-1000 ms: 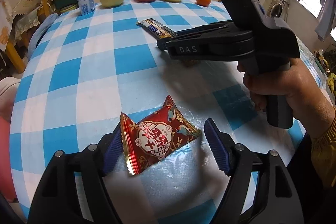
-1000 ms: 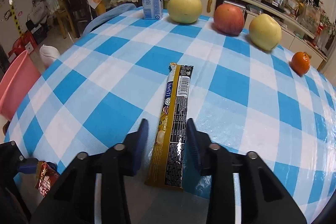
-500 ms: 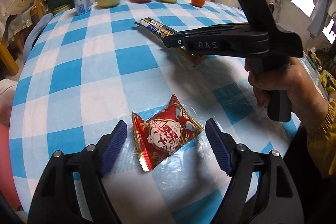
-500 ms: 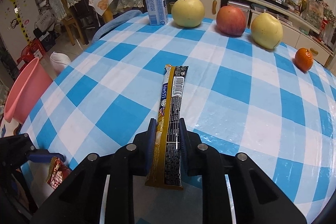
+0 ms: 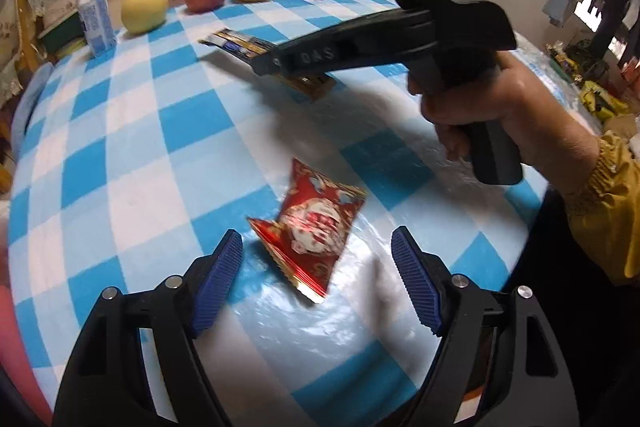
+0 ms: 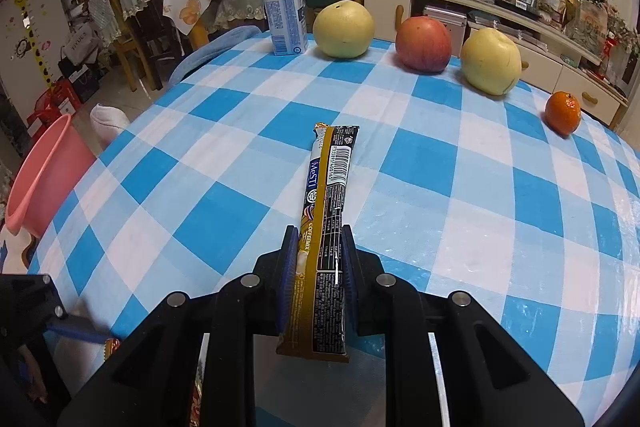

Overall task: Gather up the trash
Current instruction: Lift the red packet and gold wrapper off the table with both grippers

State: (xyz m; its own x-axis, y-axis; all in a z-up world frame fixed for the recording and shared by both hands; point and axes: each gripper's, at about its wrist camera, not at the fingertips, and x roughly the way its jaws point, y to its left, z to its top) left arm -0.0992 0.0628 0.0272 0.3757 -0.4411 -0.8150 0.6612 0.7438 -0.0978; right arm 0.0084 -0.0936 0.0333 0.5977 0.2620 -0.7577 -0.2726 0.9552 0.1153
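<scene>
Since one second ago my right gripper [image 6: 319, 263] has closed its jaws on the long gold coffee-mix stick [image 6: 325, 223], and the stick is now lifted from the checked tablecloth [image 6: 460, 227]; its far end points out into the air, toward the fruit. My left gripper [image 5: 317, 279] has rolled a little, so the red snack wrapper [image 5: 312, 231] now looks turned in its view, but I think the wrapper itself did not move.

Nearest to me, the left jaws stand spread wide, with the blue pads on both sides of the red wrapper and not touching it. The wrapper lies flat on the cloth near the table edge. I keep the jaws wide because the wrapper is broad, and I judge the next step is to go lower and close on it.

A bit farther, my right hand [image 5: 492, 115] holds the other tool by its handle, and the pads pinch the stick across its narrow width, near the lower end. I hold it there, I think, so the thin packet does not slip out or bend.

On the left, off the table, a pink basin [image 6: 44, 179] stands lower than the table top. It could be the place for the trash, but I am not sure of it.

At the far side of the table a small milk carton [image 6: 285, 13], a yellow pear [image 6: 343, 30], a red apple [image 6: 424, 45], a second yellow pear [image 6: 491, 62] and a small orange [image 6: 563, 111] stand in a row. They are not trash, so I leave them
</scene>
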